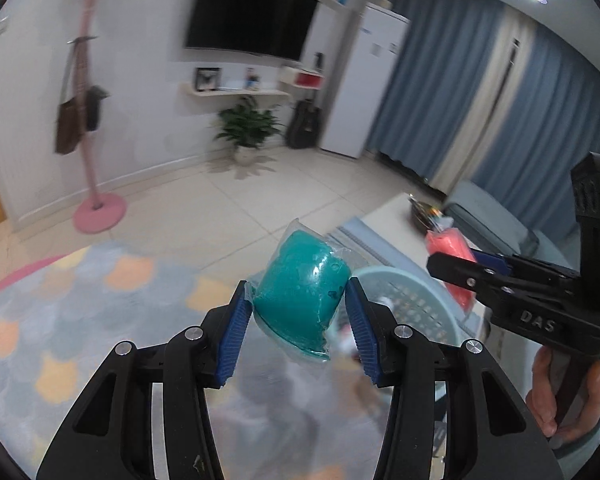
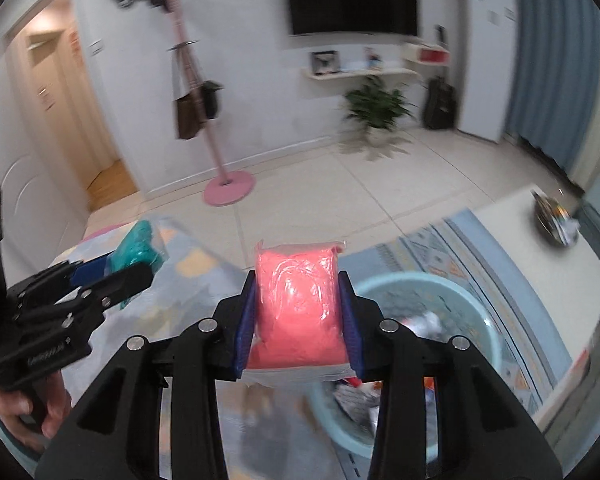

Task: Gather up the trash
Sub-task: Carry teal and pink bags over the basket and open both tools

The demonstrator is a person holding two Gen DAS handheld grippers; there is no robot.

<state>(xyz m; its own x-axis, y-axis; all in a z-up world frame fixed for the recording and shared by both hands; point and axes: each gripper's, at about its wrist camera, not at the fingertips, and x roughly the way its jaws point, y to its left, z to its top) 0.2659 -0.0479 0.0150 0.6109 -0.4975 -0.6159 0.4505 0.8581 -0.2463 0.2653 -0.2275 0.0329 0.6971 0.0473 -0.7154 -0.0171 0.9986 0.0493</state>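
My left gripper [image 1: 298,308] is shut on a teal lump sealed in a clear bag [image 1: 304,292] and holds it up in the air. My right gripper [image 2: 300,316] is shut on a clear bag of pink stuff [image 2: 298,308], also held up. Each gripper shows in the other's view: the right gripper with the pink bag [image 1: 452,256] at the right, the left gripper with the teal bag [image 2: 138,248] at the left. A light blue perforated basket [image 2: 476,320] holding several pieces of trash sits below, to the right of both grippers; it also shows in the left wrist view [image 1: 420,300].
A white low table [image 2: 532,248] with a dark bowl of items [image 2: 554,218] stands at the right. A patterned rug [image 1: 60,312] covers the floor below. A pink coat stand [image 2: 228,188], a potted plant [image 2: 376,112] and a TV wall are farther off.
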